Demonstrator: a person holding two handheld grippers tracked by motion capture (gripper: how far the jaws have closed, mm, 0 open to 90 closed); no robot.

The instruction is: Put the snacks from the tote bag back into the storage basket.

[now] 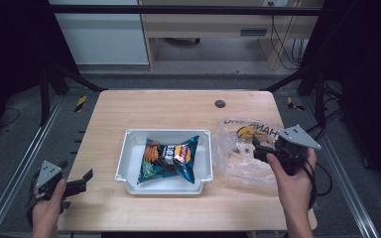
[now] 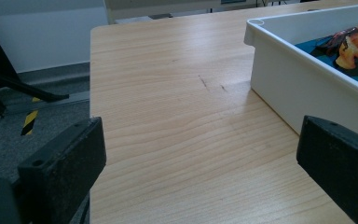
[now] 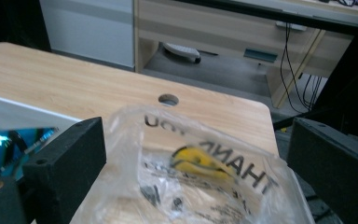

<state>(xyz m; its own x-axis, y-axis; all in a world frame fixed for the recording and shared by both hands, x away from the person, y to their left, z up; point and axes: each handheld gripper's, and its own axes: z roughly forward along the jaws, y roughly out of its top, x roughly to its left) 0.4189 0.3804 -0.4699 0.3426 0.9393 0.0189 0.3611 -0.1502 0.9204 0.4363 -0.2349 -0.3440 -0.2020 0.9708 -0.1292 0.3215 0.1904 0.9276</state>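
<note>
A white tray sits mid-table and holds a blue and orange chip bag. To its right lies a crumpled clear plastic bag printed with black letters and a yellow face. My right gripper hovers over that bag, jaws open. In the right gripper view the plastic bag lies between and below the spread jaws of the right gripper, with the tray at left. My left gripper is open near the table's front-left corner, left of the tray. In the left gripper view the left gripper faces bare wood beside the tray.
A round cable hole is in the table's far side. Metal rails run along both sides of the table, and black frame bars stand at the back corners. A wooden desk with cables stands beyond the far edge.
</note>
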